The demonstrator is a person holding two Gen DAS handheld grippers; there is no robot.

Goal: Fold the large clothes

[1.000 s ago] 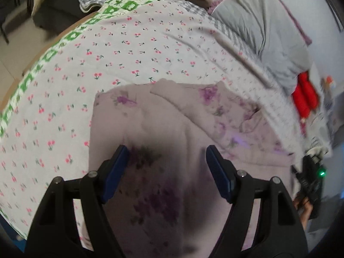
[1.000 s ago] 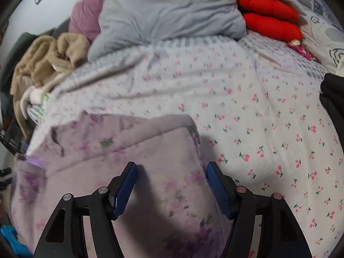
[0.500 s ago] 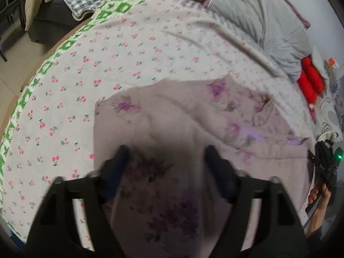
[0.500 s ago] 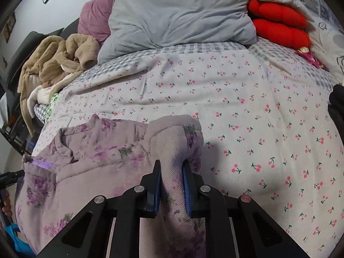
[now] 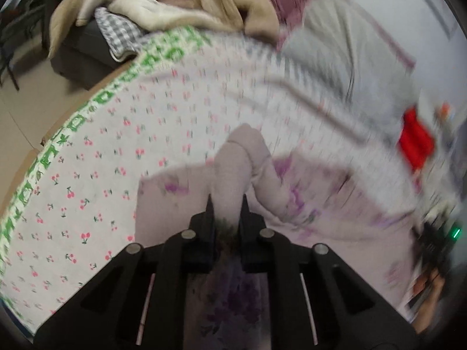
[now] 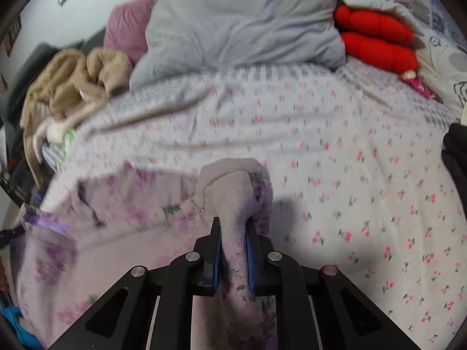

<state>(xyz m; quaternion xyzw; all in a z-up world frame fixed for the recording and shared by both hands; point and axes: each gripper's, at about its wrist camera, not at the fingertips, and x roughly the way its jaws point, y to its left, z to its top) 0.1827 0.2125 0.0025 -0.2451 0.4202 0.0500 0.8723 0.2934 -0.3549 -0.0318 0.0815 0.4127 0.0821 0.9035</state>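
A lilac garment with purple flowers (image 5: 321,198) lies on the cherry-print bed sheet (image 5: 146,122). My left gripper (image 5: 227,204) is shut on a raised fold of it, and the pinched cloth stands up past the fingertips. In the right wrist view the same garment (image 6: 131,233) spreads to the left. My right gripper (image 6: 233,224) has another bunched fold between its blue pads (image 6: 217,250). Its jaws are closing on that cloth and the pads press it. Both views are blurred by motion.
A grey duvet (image 6: 242,26), red plush cushions (image 6: 376,43) and a heap of beige clothes (image 6: 73,81) line the far side of the bed. A green-patterned bed edge (image 5: 67,134) drops to the floor on the left. A black device with a green light (image 5: 443,242) shows at the right.
Both grippers stood open over the flat garment a second ago. The right one closed on a fold first, then the left. Both pinched folds now stand lifted off the sheet.
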